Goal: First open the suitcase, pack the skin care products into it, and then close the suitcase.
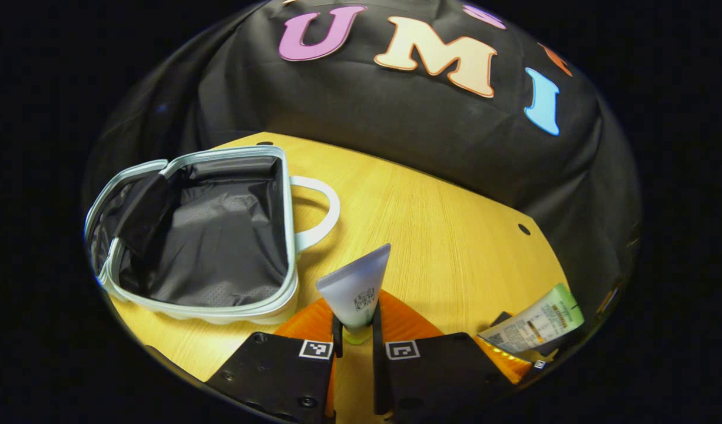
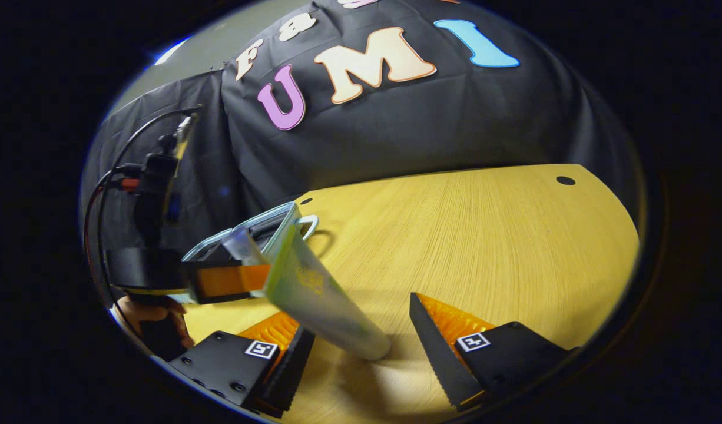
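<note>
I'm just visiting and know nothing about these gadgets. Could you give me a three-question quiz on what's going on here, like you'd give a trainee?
1. True or false: the suitcase lies open.
2. What does the left gripper hold?
3. The right gripper fingers are: A) clamped on the green tube, B) spread either side of it.

Key:
1. True; its dark lining shows.
2. A white tube, pinched near its cap end.
3. B; the tube leans near one finger, the other stands apart.
</note>
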